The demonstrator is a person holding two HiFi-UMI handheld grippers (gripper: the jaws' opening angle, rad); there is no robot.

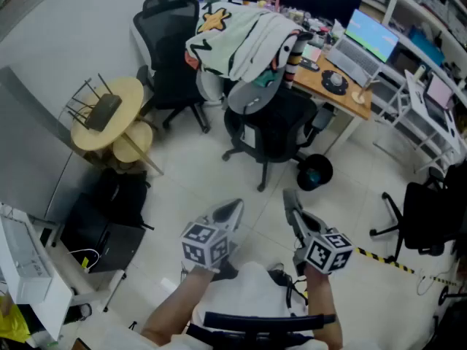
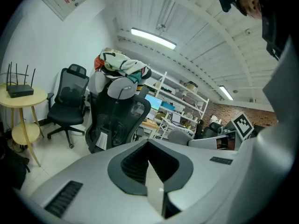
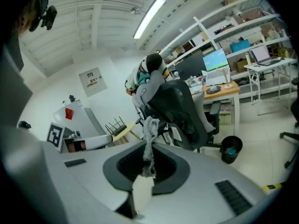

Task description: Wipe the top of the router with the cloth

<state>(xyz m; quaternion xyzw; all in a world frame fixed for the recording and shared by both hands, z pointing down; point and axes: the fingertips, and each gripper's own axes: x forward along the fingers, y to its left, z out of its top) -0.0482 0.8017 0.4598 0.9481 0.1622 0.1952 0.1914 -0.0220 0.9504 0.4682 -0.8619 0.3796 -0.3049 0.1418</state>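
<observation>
Two black office chairs on pale tile: one (image 1: 171,46) by the wall, one (image 1: 270,126) mid-room with a heap of white-and-green fabric (image 1: 244,39) draped over its back. The wooden desk (image 1: 339,97) behind carries an open laptop (image 1: 365,42), and a black bin (image 1: 315,172) stands near its front. Round yellow side table (image 1: 131,93) at left; yellow-black striped tape (image 1: 390,262) on the floor at right.

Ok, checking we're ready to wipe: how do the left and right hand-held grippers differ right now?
The right hand-held gripper is shut on the cloth; the left hand-held gripper is shut on nothing. The left is nearer the router; the right is farther. Both hang over floor, neither at the router.
</observation>
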